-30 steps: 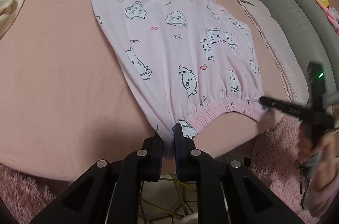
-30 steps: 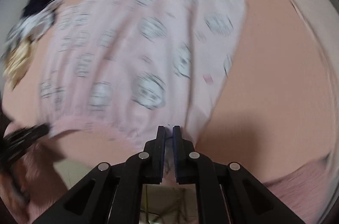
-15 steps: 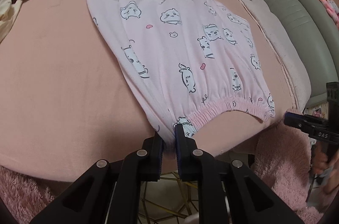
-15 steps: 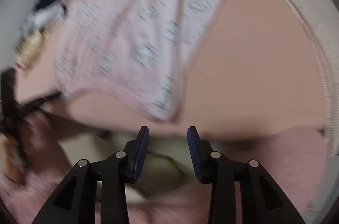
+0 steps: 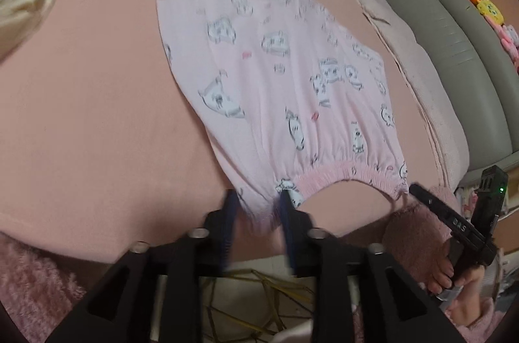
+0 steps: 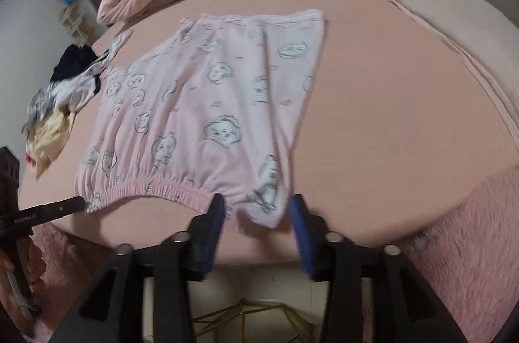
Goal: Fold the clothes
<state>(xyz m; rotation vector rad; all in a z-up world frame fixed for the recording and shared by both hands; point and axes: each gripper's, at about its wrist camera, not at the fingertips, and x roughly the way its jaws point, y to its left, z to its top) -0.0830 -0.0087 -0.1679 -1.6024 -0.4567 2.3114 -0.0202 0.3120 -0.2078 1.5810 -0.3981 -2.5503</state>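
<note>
Pink shorts [image 5: 279,103] lie flat on the bed [image 5: 81,116]. I see my left gripper [image 5: 258,213] and right gripper [image 6: 256,213] with jaws opening, a waistband corner loose between each pair, not pinched.

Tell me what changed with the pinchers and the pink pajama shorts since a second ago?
Both grippers let go. The left gripper was pinched shut on the pink shorts' near corner; its jaws are now opening, with the corner loose between them. The right gripper had already released the other waistband corner, and its jaws are opening wider. The shorts stayed spread flat on the bed, and the clothes pile stayed put.
</note>
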